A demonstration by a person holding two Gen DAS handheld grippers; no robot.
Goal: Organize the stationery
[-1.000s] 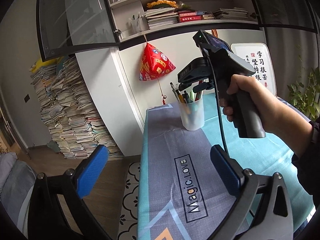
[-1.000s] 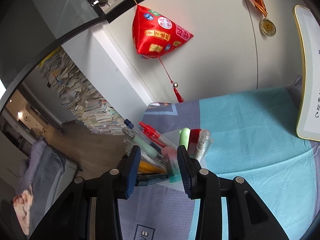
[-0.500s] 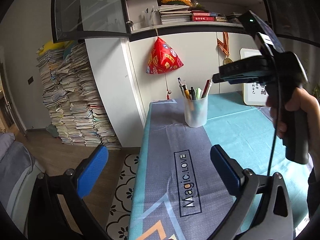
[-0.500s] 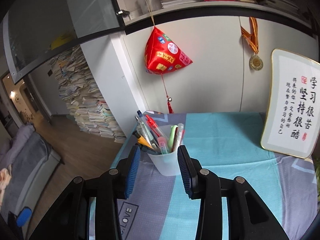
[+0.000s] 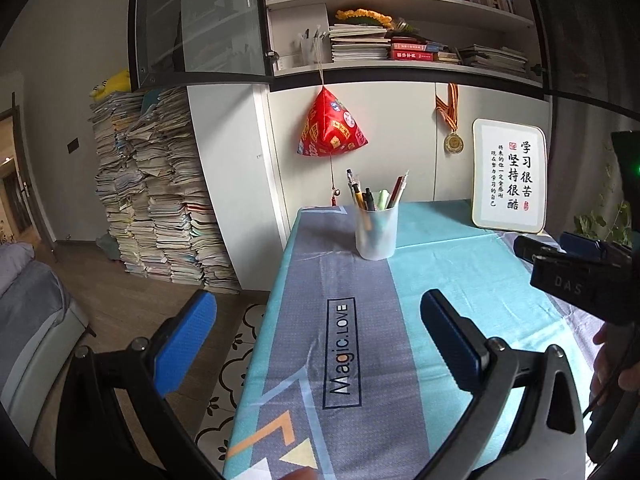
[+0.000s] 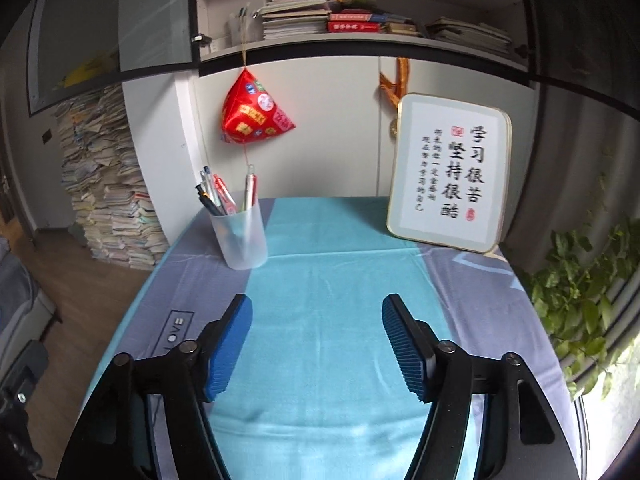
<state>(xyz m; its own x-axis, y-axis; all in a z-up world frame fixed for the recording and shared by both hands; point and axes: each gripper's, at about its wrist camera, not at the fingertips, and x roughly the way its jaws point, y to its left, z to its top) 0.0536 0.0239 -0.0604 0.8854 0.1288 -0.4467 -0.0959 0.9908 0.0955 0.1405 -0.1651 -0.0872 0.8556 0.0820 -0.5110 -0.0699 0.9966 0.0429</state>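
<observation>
Teal and grey tablecloth (image 6: 340, 280) stretches out flat under both my tools, printed with a boxed "Magic.LOVE" label. Nearest me, my left gripper (image 5: 318, 342) hangs spread wide with nothing between its blue pads. My right gripper (image 6: 316, 346) has just been opening and also holds nothing, its jaws apart over bare cloth. Further back, near the left edge of the table, the frosted pen cup (image 6: 240, 236) stands upright, and the pens (image 6: 218, 196) sit inside it, leaning against its rim. Beyond that, a framed calligraphy board (image 6: 450, 174) leans at the right, and a red hanging ornament (image 6: 254, 114) dangles from the shelf against the white wall
</observation>
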